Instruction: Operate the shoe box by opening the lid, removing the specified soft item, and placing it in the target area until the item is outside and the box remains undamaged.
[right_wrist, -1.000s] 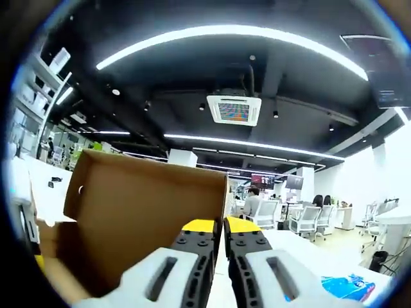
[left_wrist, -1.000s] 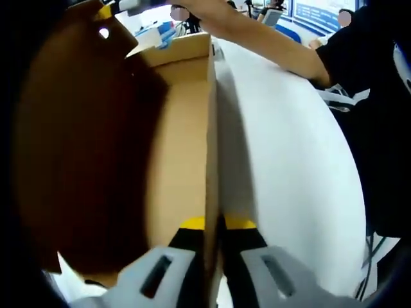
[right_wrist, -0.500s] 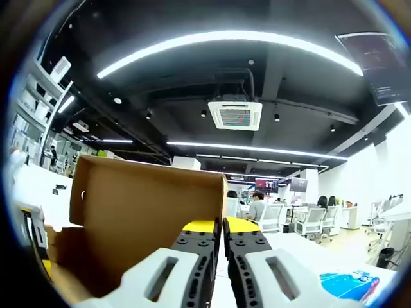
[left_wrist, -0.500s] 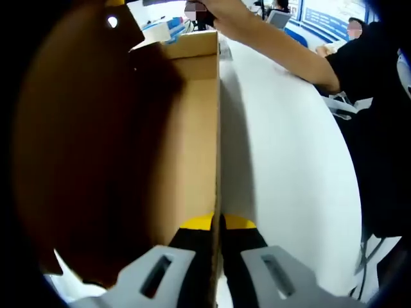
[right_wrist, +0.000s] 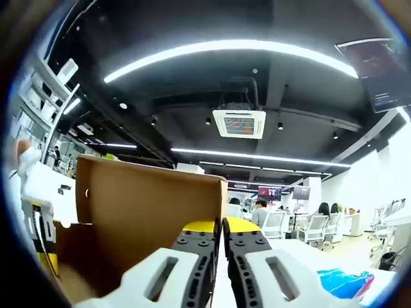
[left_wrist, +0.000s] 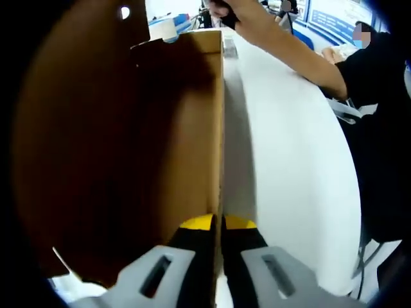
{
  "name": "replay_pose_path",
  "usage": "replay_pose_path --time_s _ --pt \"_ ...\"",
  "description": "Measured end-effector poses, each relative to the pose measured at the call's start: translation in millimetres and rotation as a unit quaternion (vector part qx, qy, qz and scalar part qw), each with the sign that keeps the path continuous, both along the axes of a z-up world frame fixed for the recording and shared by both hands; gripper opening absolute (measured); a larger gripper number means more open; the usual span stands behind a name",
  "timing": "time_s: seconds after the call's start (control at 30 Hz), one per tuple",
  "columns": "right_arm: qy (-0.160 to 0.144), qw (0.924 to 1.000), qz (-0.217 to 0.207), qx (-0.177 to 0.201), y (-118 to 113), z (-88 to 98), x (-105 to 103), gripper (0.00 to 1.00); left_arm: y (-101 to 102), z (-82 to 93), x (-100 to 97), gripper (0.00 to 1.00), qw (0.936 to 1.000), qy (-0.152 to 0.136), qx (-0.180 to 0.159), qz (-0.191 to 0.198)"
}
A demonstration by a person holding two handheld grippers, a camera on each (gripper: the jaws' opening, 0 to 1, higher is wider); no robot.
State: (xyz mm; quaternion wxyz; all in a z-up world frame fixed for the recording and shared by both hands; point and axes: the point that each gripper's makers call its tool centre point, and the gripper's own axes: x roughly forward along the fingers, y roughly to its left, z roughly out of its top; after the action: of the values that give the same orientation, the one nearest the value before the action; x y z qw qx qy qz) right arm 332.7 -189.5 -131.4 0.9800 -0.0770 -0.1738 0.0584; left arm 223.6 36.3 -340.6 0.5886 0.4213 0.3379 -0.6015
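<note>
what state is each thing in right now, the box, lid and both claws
shoe box: open, inside in shadow
lid: raised
left claw: shut on the box's side wall
right claw: shut on the lid's edge
white table: carrying the box

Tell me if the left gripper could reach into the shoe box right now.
Probably not as it stands: the left gripper is shut on the shoe box side wall, so it would have to let go first. The raised lid leaves the inside open.
</note>
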Motion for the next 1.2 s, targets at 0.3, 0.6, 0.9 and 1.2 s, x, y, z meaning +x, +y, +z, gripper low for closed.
replay_pose_path --time_s 0.3,0.6,0.9,1.2 --pt "-0.003 1.0000 0.007 0.001 -2.1 1.3 -3.4 0.02 -1.2 0.0 -2.8 0.12 1.0000 0.001 -0.001 -0.004" --pt "0.000 0.9999 0.004 -0.011 0.8 -1.8 -1.9 0.02 -2.1 0.6 -6.8 0.23 1.0000 0.000 0.004 -0.004" --pt "-0.001 0.9998 0.001 -0.020 0.3 -1.5 -3.3 0.02 -10.0 10.5 -15.7 0.38 0.9996 -0.005 -0.015 -0.023" --pt "-0.002 0.9996 -0.002 -0.027 0.9 -1.6 -3.8 0.02 -25.9 47.3 -23.2 0.55 0.9953 0.023 -0.089 -0.028"
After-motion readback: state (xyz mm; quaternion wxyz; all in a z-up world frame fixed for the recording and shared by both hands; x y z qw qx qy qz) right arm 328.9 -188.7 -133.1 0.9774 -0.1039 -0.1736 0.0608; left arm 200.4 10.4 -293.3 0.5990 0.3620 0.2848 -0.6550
